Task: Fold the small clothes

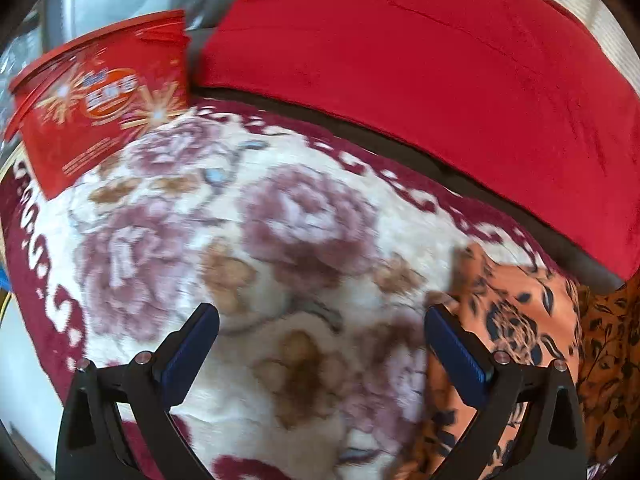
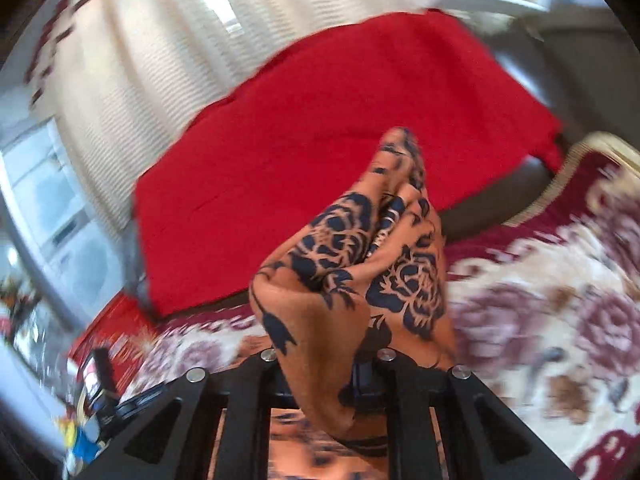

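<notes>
An orange garment with a black rose print (image 1: 520,320) lies on the floral blanket (image 1: 224,216) at the right of the left wrist view. My left gripper (image 1: 320,316) hangs open over the blanket, nothing between its blue pads (image 1: 192,344); its right finger stands at the garment's left edge. In the right wrist view the same orange garment (image 2: 352,276) bunches up from between the fingers of my right gripper (image 2: 326,364), which is shut on the cloth and holds it lifted above the blanket (image 2: 560,320). The right pads are hidden by the cloth.
A large red cushion (image 1: 420,80) lies along the far side of the blanket. A red printed bag (image 1: 104,96) stands at the far left. Pale curtains (image 2: 140,40) hang behind the cushion. Cluttered small items (image 2: 92,400) sit at the lower left of the right wrist view.
</notes>
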A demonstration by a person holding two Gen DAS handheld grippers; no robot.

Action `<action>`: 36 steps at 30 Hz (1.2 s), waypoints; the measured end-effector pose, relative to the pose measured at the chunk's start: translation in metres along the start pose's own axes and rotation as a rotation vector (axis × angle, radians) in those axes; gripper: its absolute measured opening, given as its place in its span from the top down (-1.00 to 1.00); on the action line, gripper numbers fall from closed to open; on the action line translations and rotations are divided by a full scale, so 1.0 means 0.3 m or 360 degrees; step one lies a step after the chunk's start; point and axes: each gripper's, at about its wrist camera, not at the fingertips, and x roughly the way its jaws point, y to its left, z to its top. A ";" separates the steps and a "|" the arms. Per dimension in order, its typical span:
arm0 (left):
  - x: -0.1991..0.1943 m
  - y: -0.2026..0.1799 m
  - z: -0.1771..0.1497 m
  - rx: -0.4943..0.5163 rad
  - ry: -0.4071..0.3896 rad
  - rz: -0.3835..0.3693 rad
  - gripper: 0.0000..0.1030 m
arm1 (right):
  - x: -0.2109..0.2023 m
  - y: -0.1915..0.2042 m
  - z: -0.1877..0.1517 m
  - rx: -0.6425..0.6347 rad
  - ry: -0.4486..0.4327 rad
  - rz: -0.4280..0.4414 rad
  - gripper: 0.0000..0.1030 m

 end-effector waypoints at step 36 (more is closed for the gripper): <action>-0.044 -0.289 -0.280 0.0646 0.0320 -0.0734 0.31 | 0.158 -0.182 -0.268 -0.0060 0.0487 0.0143 0.28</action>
